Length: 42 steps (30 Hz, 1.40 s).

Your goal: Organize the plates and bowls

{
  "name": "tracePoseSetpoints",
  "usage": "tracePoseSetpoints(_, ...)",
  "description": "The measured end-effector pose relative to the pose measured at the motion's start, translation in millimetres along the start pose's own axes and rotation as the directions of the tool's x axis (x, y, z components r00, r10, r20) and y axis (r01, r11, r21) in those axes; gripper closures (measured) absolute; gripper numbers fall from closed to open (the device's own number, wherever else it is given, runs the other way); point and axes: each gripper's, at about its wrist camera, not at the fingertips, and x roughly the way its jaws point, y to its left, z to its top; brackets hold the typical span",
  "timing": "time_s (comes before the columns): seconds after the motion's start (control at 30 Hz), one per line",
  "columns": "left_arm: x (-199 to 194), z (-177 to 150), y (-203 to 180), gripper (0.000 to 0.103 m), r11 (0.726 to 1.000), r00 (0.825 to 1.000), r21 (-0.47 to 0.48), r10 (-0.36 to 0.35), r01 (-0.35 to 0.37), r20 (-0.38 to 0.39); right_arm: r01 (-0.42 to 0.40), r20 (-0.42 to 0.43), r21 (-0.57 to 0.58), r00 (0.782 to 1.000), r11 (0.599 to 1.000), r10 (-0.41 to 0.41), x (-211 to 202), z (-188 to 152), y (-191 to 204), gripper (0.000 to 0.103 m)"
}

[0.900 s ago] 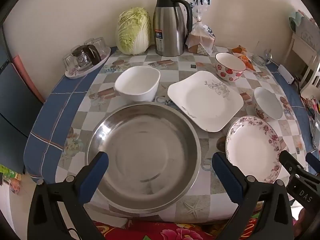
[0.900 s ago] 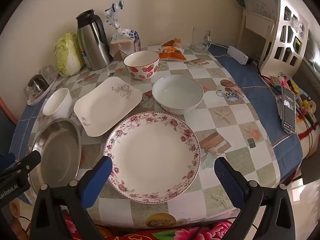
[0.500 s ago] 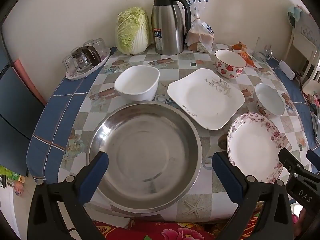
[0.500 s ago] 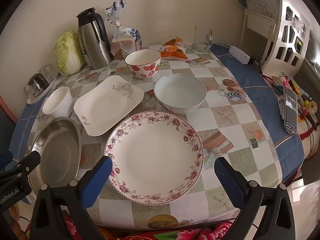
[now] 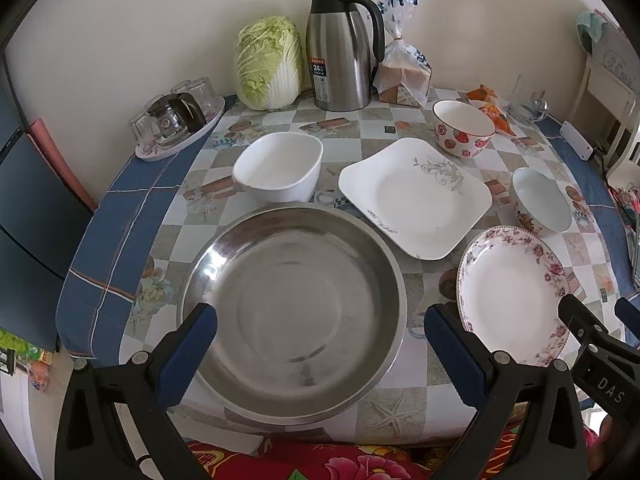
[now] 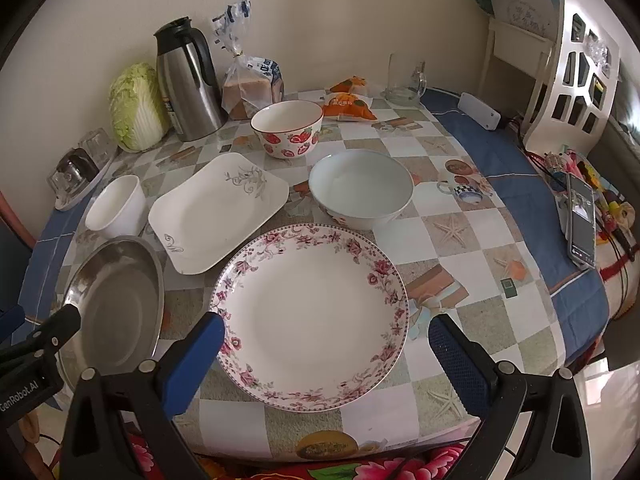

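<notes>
A large steel basin (image 5: 294, 312) (image 6: 114, 304) sits at the table's near left. My left gripper (image 5: 320, 344) hovers open above its front, holding nothing. A floral-rimmed round plate (image 6: 310, 310) (image 5: 514, 294) lies near the front, under my open, empty right gripper (image 6: 326, 354). Behind them are a square white plate (image 5: 414, 196) (image 6: 218, 210), a white squarish bowl (image 5: 278, 166) (image 6: 118, 206), a plain round bowl (image 6: 360, 186) (image 5: 542, 200) and a strawberry bowl (image 6: 287, 128) (image 5: 463, 128).
Against the wall stand a cabbage (image 5: 268, 62), a steel thermos jug (image 5: 340, 46), a bread bag (image 5: 404, 72) and a tray of glasses (image 5: 176, 122). Orange snack packets (image 6: 348, 100), a glass mug (image 6: 402, 80), a phone (image 6: 580, 220) and a white shelf (image 6: 560, 60) are at the right.
Both grippers have drawn back and risen slightly, so the table looks a little smaller. Both stay open; no dish has moved.
</notes>
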Motion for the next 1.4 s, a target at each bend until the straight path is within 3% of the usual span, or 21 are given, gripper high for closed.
tracePoseSetpoints(1.4,5.5,-1.3,-0.2,0.000,1.000,1.000,0.008,-0.016,0.016,-0.024,-0.004,0.013,-0.014,1.000,1.000,0.004,2.2,2.4,6.8,0.000)
